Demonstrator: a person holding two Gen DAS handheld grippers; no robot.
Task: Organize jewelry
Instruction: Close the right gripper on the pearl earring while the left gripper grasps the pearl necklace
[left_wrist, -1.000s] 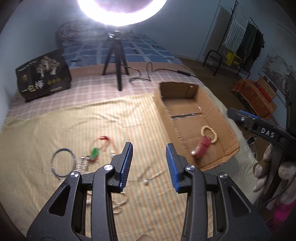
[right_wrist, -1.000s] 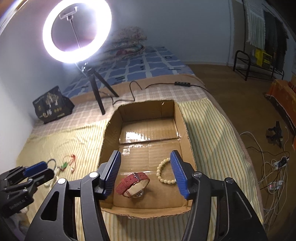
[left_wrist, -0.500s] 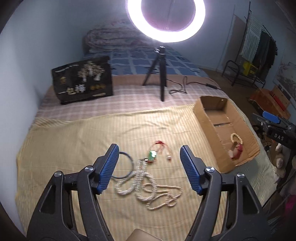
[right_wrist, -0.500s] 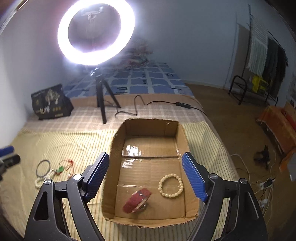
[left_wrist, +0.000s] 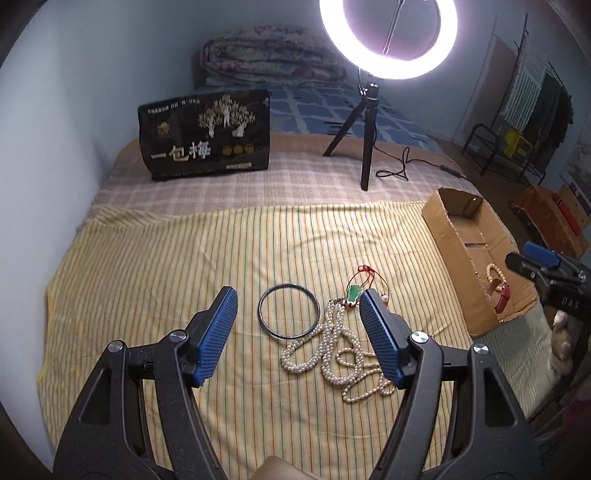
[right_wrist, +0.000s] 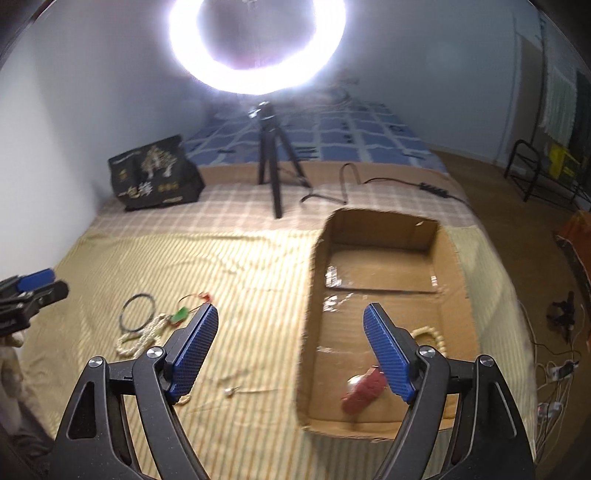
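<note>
On the striped yellow cloth lie a dark bangle (left_wrist: 289, 311), a tangled pearl necklace (left_wrist: 340, 354) and a green pendant on a red cord (left_wrist: 354, 293). My left gripper (left_wrist: 297, 319) hovers above them, open and empty. The cardboard box (right_wrist: 384, 229) holds a red-strap watch (right_wrist: 364, 389) and a cream bead bracelet (right_wrist: 434, 334). My right gripper (right_wrist: 290, 341) is open and empty, straddling the box's left wall. A thin chain with a small bead (right_wrist: 231, 391) lies on the cloth beside the box. The bangle (right_wrist: 137, 312) and pendant (right_wrist: 179, 314) show at the left of the right wrist view.
A ring light on a black tripod (left_wrist: 369, 144) stands behind the cloth, its cable (right_wrist: 399, 182) trailing right. A black printed bag (left_wrist: 207, 134) leans at the back left. Folded quilts (left_wrist: 273, 61) lie by the wall. A clothes rack (left_wrist: 517, 122) and floor cables (right_wrist: 554, 369) are on the right.
Both grippers have opened wider. The left one swung left, bringing the bangle and pearls between its fingers. The right one shifted left, from over the box's middle to its left wall.
</note>
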